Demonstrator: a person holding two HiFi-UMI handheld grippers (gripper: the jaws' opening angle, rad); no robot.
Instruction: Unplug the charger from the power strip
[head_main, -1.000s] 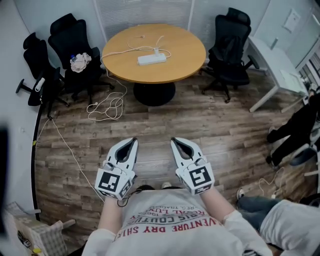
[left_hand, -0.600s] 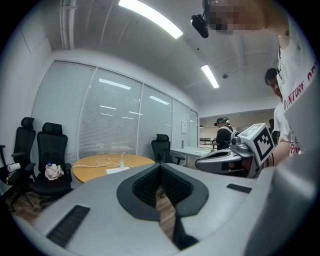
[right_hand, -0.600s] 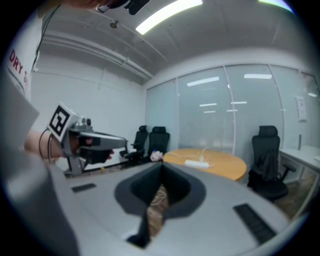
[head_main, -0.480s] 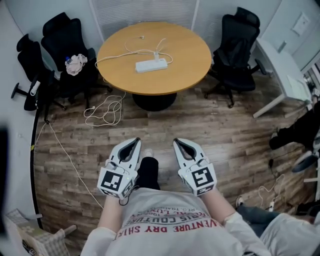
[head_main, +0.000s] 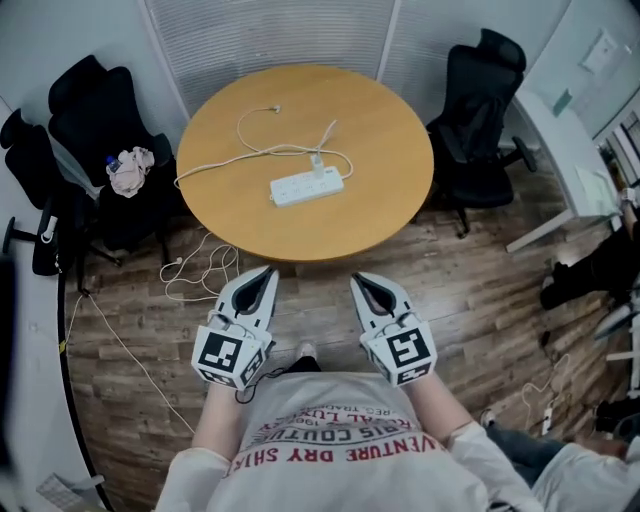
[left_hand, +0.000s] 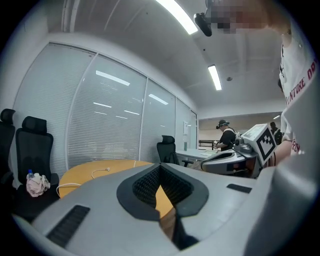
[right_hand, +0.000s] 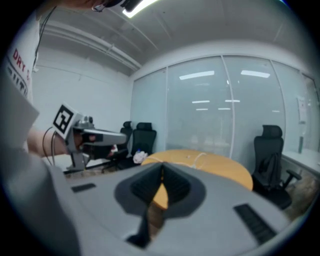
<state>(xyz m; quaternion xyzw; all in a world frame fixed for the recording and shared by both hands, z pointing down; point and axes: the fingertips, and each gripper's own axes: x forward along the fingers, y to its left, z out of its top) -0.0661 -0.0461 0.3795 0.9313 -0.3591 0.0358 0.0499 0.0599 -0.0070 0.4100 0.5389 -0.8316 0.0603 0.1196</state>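
- Just short of the near rim of the round wooden surface (head_main: 380, 130), the left tongs (head_main: 266, 272) and right tongs (head_main: 358, 280) are held side by side. Both are pinched fully together with nothing in them. The step in hand looks to be the reach-in, with nothing touched yet.
- To do it well, both tongs should open before they cross onto the surface. One would best pin the strip flat while the other pulls the plug straight out of its socket, so the strip neither lifts nor slides.
- Near the middle of the surface lies the power strip (head_main: 305, 187), a long white bar set at a slant, flat on the wood.
- A little beyond the surface's middle, on top of the strip, sits the charger (head_main: 317, 166). It is a small white block, apparently plugged in, though too small here to judge how deep.
- Over the surface's far left part runs a thin white cable (head_main: 243, 130) in loose loops.
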